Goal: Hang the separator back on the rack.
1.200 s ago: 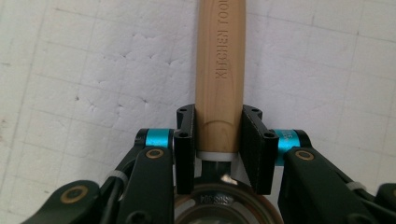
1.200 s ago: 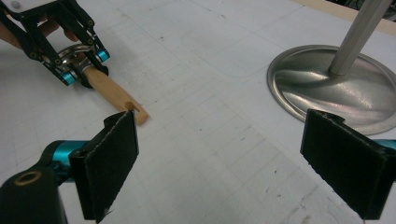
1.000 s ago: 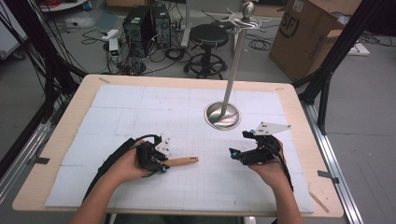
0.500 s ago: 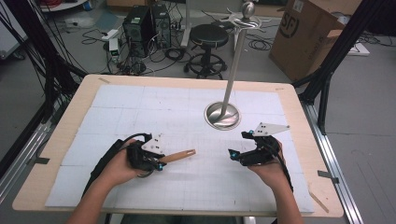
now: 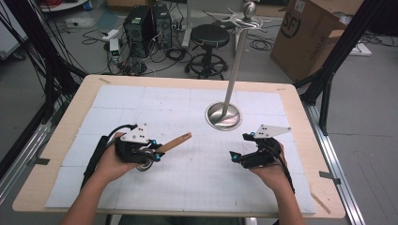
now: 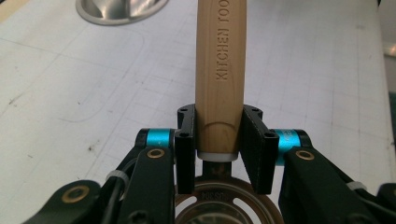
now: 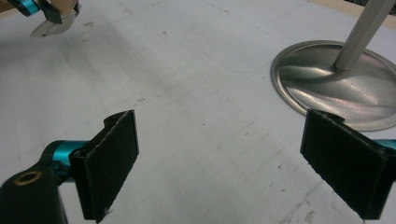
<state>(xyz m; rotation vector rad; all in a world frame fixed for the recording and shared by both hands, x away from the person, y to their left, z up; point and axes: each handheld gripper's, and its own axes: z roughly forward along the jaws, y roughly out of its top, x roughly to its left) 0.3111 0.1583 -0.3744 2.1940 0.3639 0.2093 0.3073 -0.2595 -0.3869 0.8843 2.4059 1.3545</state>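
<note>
surface [image 5: 65, 136]: wood rim, white gridded mat. left gripper [image 5: 149, 151] jaws pinch wooden-handled tool [image 5: 173, 142] near left; right gripper [image 5: 240, 151] jaws spread. metal stand [image 5: 224, 115] mid-far. stool [image 5: 209, 35], cardboard box [image 5: 307, 33] beyond.

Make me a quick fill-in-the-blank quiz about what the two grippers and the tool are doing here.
1. The left gripper is shut on a utensil's ____ handle.
2. The right gripper has its jaws ____.
3. The metal stand has a ____ base.
4. Letters on the handle begin with the word ____.

Missing words: wooden; open; round; KITCHEN
</note>
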